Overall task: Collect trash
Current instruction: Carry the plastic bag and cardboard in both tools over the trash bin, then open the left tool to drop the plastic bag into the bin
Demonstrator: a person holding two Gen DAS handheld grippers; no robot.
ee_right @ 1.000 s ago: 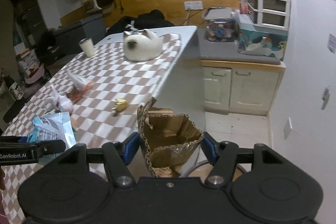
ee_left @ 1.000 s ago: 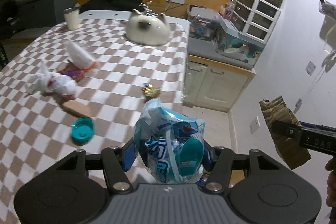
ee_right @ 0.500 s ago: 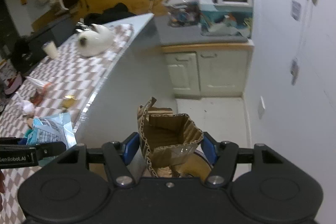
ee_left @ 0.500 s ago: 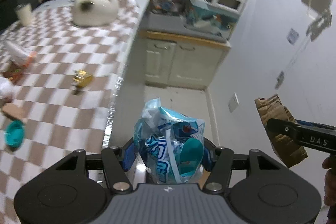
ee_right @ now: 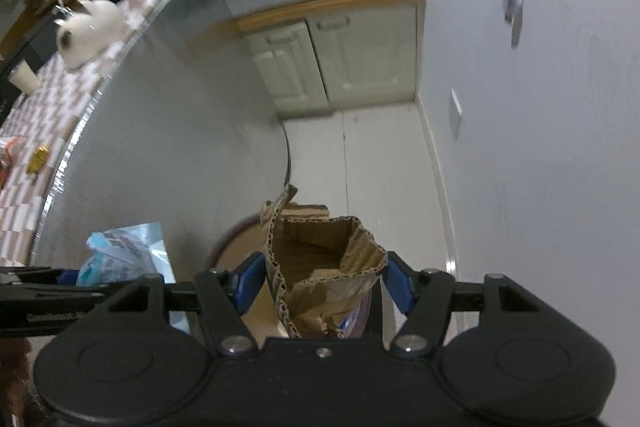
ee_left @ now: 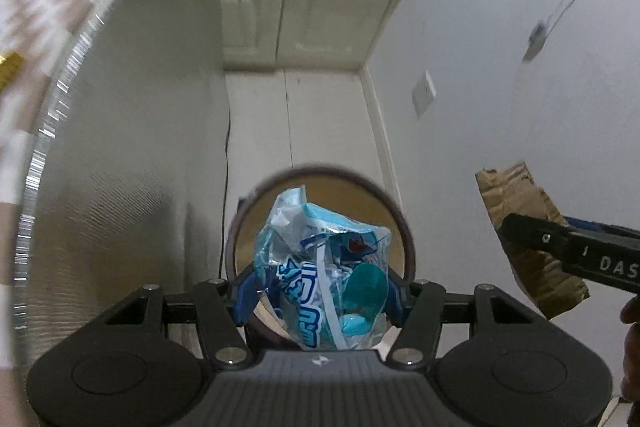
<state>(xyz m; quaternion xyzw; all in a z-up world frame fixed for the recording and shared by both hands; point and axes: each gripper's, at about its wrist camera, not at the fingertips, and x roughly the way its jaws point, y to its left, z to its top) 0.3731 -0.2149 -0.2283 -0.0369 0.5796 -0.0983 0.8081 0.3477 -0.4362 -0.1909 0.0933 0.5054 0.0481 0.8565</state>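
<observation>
My left gripper point(ee_left: 320, 293) is shut on a blue and white plastic wrapper point(ee_left: 320, 267) with a teal piece inside, held right above a round brown-rimmed bin point(ee_left: 404, 227) on the floor. My right gripper point(ee_right: 326, 285) is shut on a crumpled piece of brown cardboard point(ee_right: 320, 267), held over the same bin point(ee_right: 232, 239). The cardboard point(ee_left: 532, 235) shows at the right in the left wrist view; the wrapper point(ee_right: 124, 255) shows at the left in the right wrist view.
The grey side of the table point(ee_left: 140, 107) rises on the left, its checkered top point(ee_right: 36, 131) holding a gold wrapper point(ee_right: 38, 157), a white cat-shaped object point(ee_right: 88, 31) and a cup point(ee_right: 24, 77). White cabinets point(ee_left: 296, 11) stand ahead, a white wall point(ee_left: 520, 67) on the right.
Both grippers have swung away from the table top and tilted down towards the floor. The bin has come into view under the wrapper and the cardboard. Both grips are unchanged.
</observation>
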